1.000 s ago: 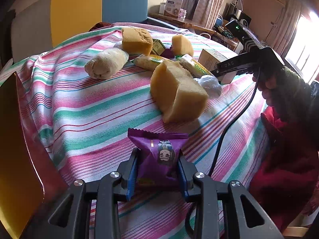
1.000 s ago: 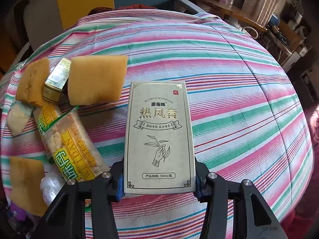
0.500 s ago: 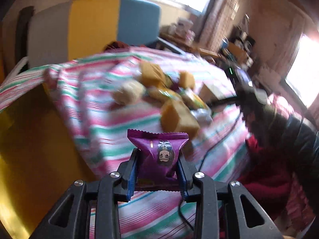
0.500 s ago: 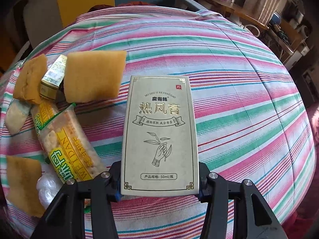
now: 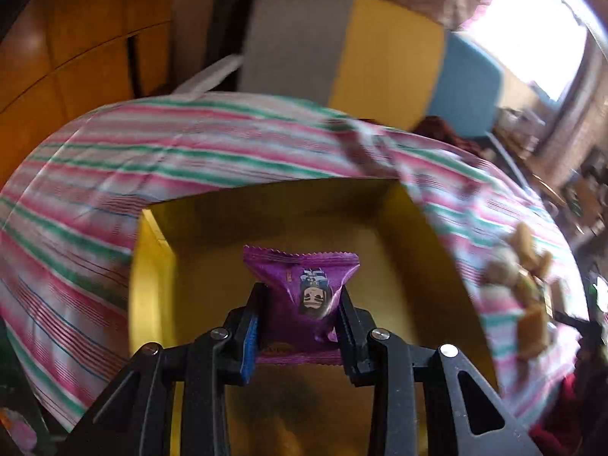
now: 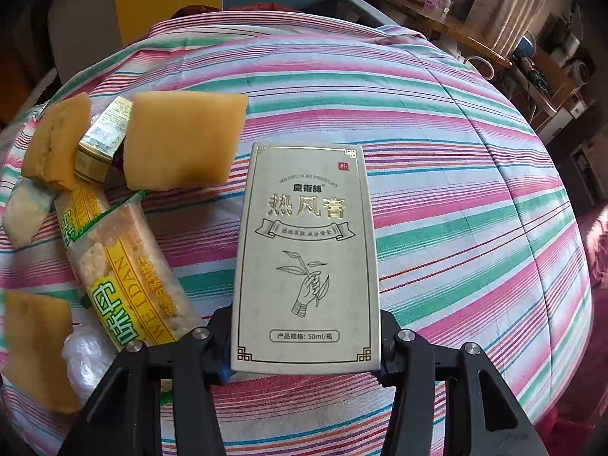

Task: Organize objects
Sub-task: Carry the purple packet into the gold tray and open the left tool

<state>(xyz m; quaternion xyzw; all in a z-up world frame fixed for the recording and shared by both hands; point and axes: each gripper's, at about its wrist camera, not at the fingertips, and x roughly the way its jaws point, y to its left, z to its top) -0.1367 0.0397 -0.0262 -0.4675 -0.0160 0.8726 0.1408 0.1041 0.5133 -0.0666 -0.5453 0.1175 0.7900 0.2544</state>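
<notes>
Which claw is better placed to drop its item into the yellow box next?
Left. The left claw holds the purple snack packet right over the open yellow box; the right claw grips the cream carton above the striped cloth.

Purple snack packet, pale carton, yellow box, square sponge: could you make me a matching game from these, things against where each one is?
Things:
1. purple snack packet
2. pale carton
3. yellow box
4. square sponge

Places:
A. lying loose on the striped cloth
B. in the right gripper
C. in the left gripper
D. open, below the packet

Pairs: 1-C, 2-B, 3-D, 4-A
</notes>
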